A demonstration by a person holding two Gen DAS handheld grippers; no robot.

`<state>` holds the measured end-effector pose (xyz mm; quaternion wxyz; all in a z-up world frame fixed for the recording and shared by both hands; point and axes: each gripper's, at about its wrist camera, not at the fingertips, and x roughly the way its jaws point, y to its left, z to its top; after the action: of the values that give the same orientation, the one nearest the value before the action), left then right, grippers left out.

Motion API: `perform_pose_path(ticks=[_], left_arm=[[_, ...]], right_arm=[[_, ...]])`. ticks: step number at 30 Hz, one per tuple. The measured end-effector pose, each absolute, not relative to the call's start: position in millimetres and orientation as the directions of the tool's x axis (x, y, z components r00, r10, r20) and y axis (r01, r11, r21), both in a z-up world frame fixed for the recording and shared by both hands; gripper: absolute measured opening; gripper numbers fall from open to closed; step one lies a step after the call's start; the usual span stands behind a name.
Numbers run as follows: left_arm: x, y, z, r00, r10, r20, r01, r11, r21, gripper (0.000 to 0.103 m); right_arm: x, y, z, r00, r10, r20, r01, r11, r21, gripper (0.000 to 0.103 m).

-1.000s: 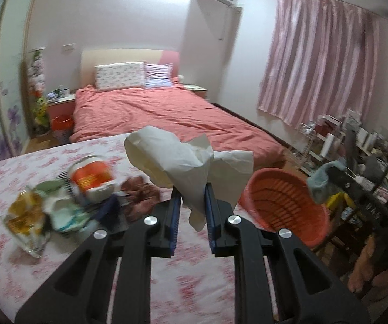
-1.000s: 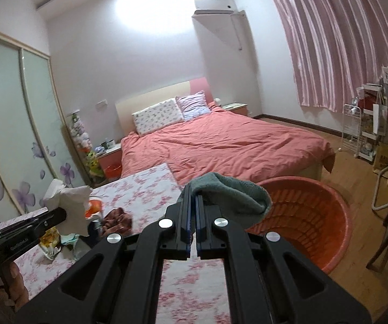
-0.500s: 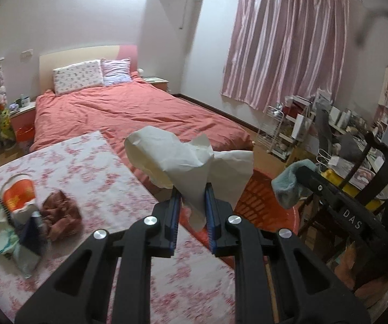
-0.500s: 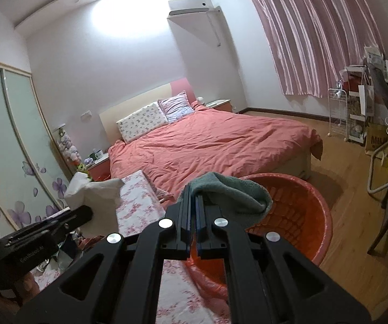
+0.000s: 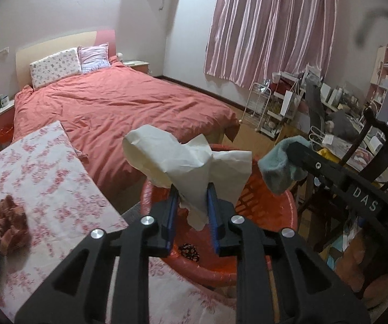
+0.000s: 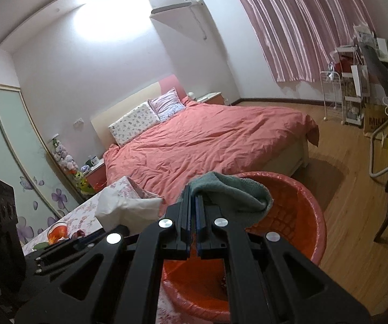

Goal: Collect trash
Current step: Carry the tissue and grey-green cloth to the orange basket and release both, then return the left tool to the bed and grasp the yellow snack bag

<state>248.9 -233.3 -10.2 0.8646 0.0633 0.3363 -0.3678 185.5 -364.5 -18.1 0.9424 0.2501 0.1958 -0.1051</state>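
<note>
My left gripper holds a crumpled white paper over the near rim of the orange basket. Its jaws are opening, and the paper still sits between the blue pads. The right gripper is shut on a grey-green cloth, which hangs over the basket. From the left wrist view that cloth shows at the right gripper's tip, above the basket's right side. A small dark patterned scrap lies inside the basket.
A table with a floral cloth stands left of the basket and carries a brown lump and other litter at its left edge. A red-covered bed lies behind. A dark chair and cluttered shelves crowd the right.
Both grippers have swung right from above the table to above the basket, carrying the paper and the cloth. The left jaws stand slightly wider than before.
</note>
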Motion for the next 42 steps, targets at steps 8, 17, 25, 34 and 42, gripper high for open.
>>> perform_pose_path(ticks=[8, 17, 25, 34, 42], left_arm=[[263.7, -242.3, -36.7, 0.483, -0.558, -0.675, 0.665, 0.735, -0.132, 0.038], [273.3, -220.5, -43.7, 0.505, -0.513, -0.694, 0.619, 0.775, -0.122, 0.051], [272.4, -185.3, -46.0, 0.535, -0.465, -0.705, 0.570, 0.815, -0.106, 0.055], [269.9, -131.9, -33.9, 0.586, -0.424, -0.691, 0.497, 0.861, -0.107, 0.055], [258.7, -58.5, -20.2, 0.664, -0.347, -0.662, 0.386, 0.918, -0.093, 0.065]], right_arm=[[189.5, -377.7, -38.6, 0.875, -0.061, -0.480, 0.316, 0.822, 0.474, 0.023], [192.6, -377.0, -41.1, 0.848, -0.027, -0.530, 0.339, 0.795, 0.503, 0.045], [199.0, -358.9, -42.2, 0.809, -0.016, -0.587, 0.340, 0.827, 0.447, 0.046], [197.6, -341.9, -38.3, 0.775, -0.067, -0.628, 0.375, 0.849, 0.373, 0.042], [189.1, -325.5, -25.2, 0.797, -0.050, -0.602, 0.351, 0.850, 0.393, 0.046]])
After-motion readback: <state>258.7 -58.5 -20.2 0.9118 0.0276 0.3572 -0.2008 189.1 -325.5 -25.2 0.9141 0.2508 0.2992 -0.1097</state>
